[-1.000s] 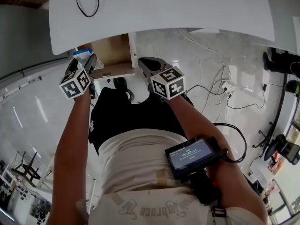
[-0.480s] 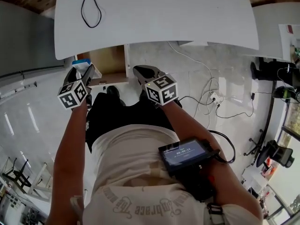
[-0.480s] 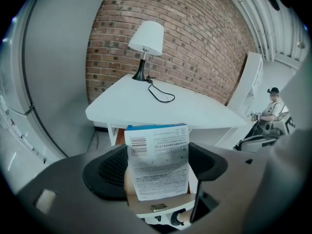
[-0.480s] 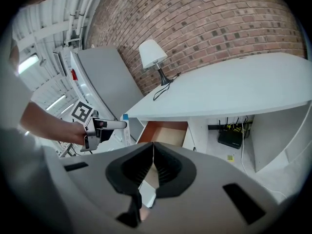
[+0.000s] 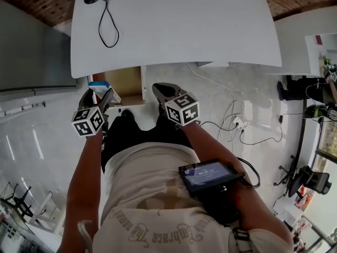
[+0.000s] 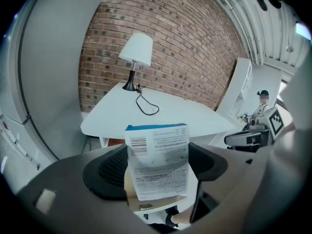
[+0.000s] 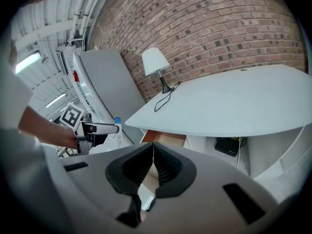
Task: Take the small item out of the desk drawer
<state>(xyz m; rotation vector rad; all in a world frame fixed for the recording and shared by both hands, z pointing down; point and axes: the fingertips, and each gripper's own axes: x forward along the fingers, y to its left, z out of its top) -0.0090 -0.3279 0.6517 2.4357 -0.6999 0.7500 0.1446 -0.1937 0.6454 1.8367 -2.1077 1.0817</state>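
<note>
Head view looks steeply down on a grey cabinet at the far left, beside a wide white surface set against a brick wall. A black cable loops across the surface's left part and runs up to a lamp with a white shade at that corner. Under the surface's left end a wooden drawer stands pulled out. The left hand-held gripper is in front of the drawer's left side, its jaws clamped on a small white packet with a blue strip along the top. The packet stands upright, with its printed side and barcode facing the gripper's camera, lifted above the drawer. To the right of the drawer, the right hand-held gripper hangs over the glossy white floor, jaws pressed together with nothing between them. Farther right, white cables trail over the floor, and a second white surface fills the right edge of the room
</note>
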